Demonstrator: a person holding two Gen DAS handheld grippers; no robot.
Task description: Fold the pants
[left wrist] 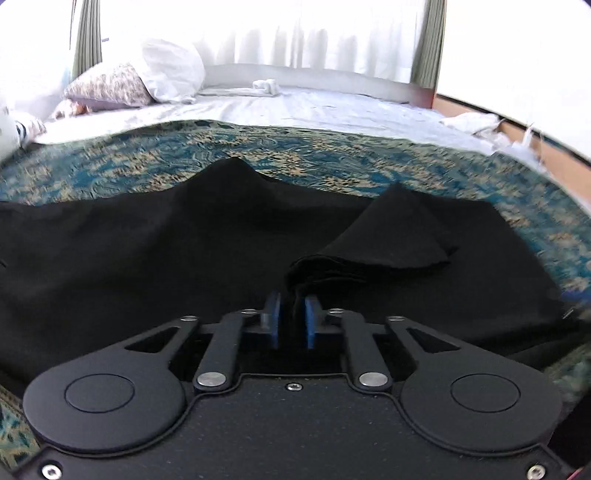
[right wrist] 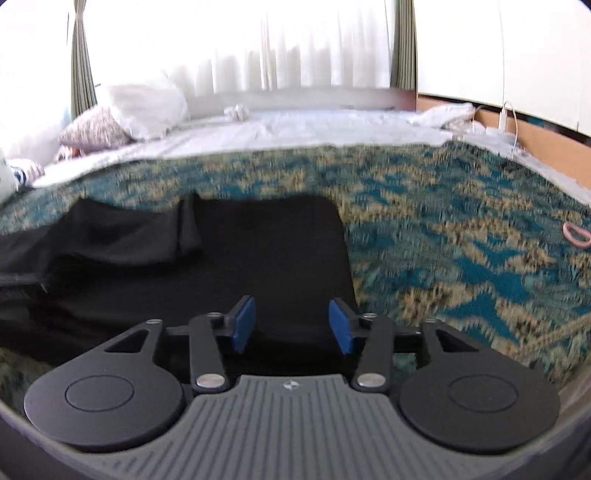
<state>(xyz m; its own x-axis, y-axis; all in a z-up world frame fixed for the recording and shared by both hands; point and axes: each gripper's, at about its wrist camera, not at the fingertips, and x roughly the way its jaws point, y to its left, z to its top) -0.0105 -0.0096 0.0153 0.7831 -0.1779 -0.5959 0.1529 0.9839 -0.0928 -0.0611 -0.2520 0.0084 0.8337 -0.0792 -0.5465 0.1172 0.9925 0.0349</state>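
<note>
- Black fabric pants [left wrist: 147,258] spread flat across a blue-and-tan patterned bedspread [left wrist: 314,155], filling most of the left wrist view.
- Left gripper [left wrist: 294,321] with blue pads [left wrist: 274,317] drawn narrow, clamped on a bunched fold of the black cloth standing up between them.
- One corner of the pants turned back into a layered flap [left wrist: 391,236], lying just beyond the pinched fold.
- Right gripper [right wrist: 291,325] held above the pants' right edge, blue pads [right wrist: 243,323] standing moderately apart, nothing pinched; only flat black cloth visible below the gap.
- From the right wrist view, pants [right wrist: 258,258] ending in a straight edge, bare bedspread [right wrist: 461,240] to the right of it.
- Small pink loop [right wrist: 576,234] lying on the bedspread, well apart from the pants.
- White sheet [left wrist: 295,107], white pillow [left wrist: 170,70] and floral pillow [left wrist: 107,86] behind, near pale curtains [left wrist: 314,33].
</note>
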